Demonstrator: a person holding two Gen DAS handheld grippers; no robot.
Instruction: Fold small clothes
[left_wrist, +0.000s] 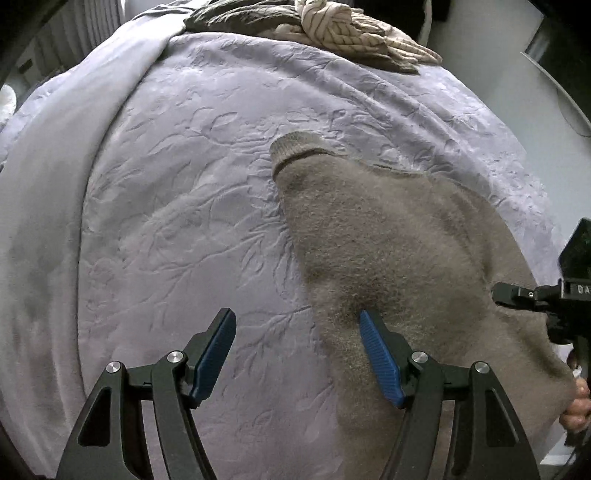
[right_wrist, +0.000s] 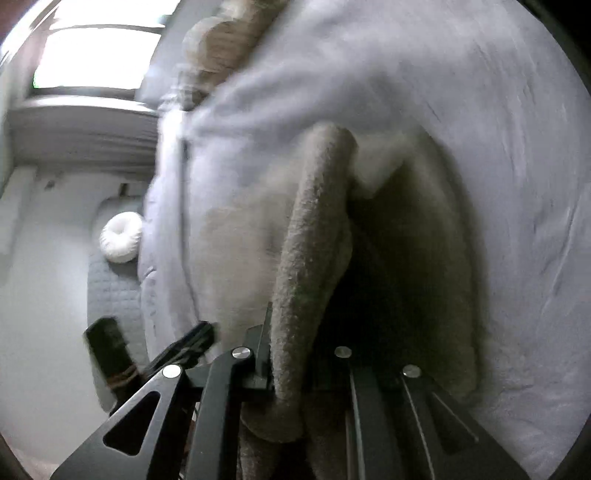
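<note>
Here, a broad stretch of lavender embossed bedspread (left_wrist: 177, 206) is seen ahead of and to the left of the left gripper (left_wrist: 297, 354), bounded on the left by a smooth folded-over band of the same cover and at the far edge by a heap of other clothes (left_wrist: 332, 33), among them a cream striped piece. The left gripper is held with its jaws spread wide and nothing between them; its left blue pad (left_wrist: 214, 354) is over bare bedspread, while the right pad is just at the near left edge of the grey fleece garment (left_wrist: 388, 240). That garment is laid on the right half of the bed, with a ribbed cuff (left_wrist: 295, 149) pointing towards the far side and its fuzzy body widening towards the near right corner. There, the right gripper (left_wrist: 517, 295) is seen at the garment's right edge, with a person's fingers (left_wrist: 576, 410) at the frame's border. In the blurred right wrist view, a thick fold of the fleece is drawn upright between the fingers of the right gripper, which appears to be clamped on it, though the fingertips are hidden by the cloth. Beyond the bed's left edge, pale floor and a white round cushion (right_wrist: 121, 240) are visible.
</note>
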